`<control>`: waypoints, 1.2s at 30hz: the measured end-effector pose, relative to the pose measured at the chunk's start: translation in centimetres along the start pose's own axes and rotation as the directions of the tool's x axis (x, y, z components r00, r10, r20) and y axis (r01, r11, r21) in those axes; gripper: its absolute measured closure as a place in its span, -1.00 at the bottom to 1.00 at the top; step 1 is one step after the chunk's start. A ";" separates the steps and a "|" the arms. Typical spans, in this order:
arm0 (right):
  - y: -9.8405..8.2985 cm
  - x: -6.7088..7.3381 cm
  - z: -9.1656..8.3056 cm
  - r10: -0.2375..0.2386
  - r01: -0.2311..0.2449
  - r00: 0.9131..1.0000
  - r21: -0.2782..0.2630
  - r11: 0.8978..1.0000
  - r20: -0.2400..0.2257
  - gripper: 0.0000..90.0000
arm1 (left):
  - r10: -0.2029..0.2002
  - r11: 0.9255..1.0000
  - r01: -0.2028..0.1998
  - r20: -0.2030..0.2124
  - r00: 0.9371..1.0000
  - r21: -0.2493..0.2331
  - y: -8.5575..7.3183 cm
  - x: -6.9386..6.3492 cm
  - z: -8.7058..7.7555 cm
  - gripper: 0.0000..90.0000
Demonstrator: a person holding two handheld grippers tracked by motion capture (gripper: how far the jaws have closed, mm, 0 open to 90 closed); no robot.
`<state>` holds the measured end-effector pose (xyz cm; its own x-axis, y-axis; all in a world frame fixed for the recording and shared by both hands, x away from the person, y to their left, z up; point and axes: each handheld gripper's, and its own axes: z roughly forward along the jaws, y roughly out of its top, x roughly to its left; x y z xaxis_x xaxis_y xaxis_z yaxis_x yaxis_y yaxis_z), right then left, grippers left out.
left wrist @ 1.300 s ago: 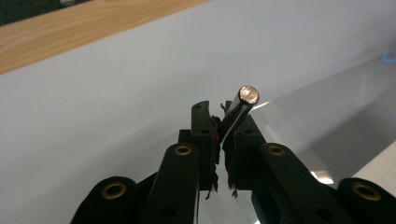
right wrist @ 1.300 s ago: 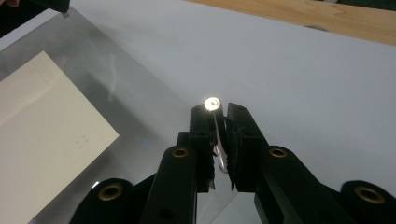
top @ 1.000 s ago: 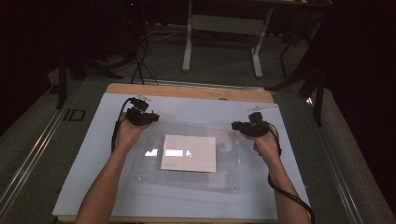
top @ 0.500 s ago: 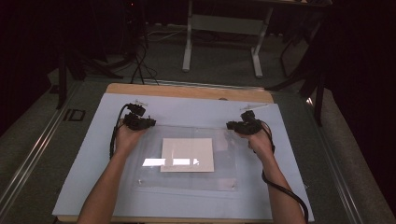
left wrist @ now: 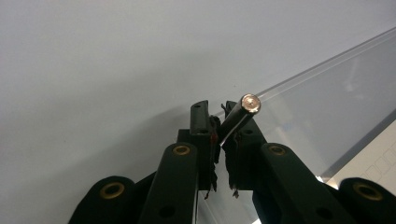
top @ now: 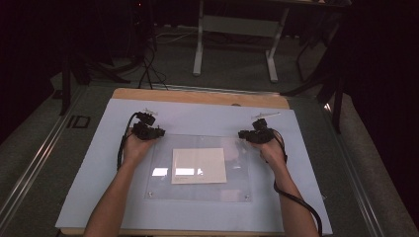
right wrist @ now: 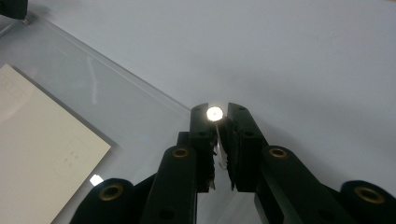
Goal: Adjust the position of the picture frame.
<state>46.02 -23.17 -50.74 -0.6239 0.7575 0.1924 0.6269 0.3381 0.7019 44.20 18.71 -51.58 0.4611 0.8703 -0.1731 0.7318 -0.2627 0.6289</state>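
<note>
A clear, glossy acrylic sheet (top: 197, 168) lies flat on a matte, pale blue-grey mat (top: 89, 197) that covers most of a light wooden tabletop (top: 197, 96); small round metal standoffs sit at the sheet's corners, and a cream, square paper card (top: 198, 165) lies under or on its middle, faint printed squares just visible on it. The left gripper (top: 148, 132), black and angular with brass-coloured rivets along its links, sits at the sheet's far left corner and is clenched on a slim, shiny metal corner post (left wrist: 239, 117), which leans tilted between the ridged pads in the left gripper view, its round polished end catching the light. The right gripper (top: 256, 136), at the far right corner, is likewise closed tight around a bright round metal post head (right wrist: 214, 113) held between its jaw tips in the right gripper view. The sheet's straight bevelled edge runs diagonally past each gripper, glinting as a thin pale line. Beyond the far edge a wide strip of bare mat stays free, and there are open margins to both sides and toward the person's forearms. Black cables trail from both grippers, the right one looping back along the arm to the table's near edge. Past the table lie grey carpet and dark stand legs.
</note>
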 end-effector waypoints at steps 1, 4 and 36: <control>-0.1 0.0 0.1 0.004 -0.004 1.000 0.002 1.000 -0.002 0.81 | 0.000 1.000 0.000 -0.001 1.000 0.003 0.0 0.0 0.0 0.83; -0.3 -0.2 0.4 0.007 -0.007 1.000 0.002 1.000 -0.006 0.82 | 0.001 1.000 -0.001 -0.011 1.000 0.005 0.0 -0.1 0.1 0.83; -1.1 -0.4 0.7 0.020 -0.020 1.000 -0.044 0.999 -0.015 0.79 | 0.035 0.982 -0.036 -0.005 0.999 -0.185 -2.6 0.2 -1.6 0.29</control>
<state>45.94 -23.42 -52.07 -0.6186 0.7553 0.2166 0.6185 0.2980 0.7271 41.59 20.24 -52.06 0.4839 0.8627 -0.1467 0.6096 -0.2121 0.7638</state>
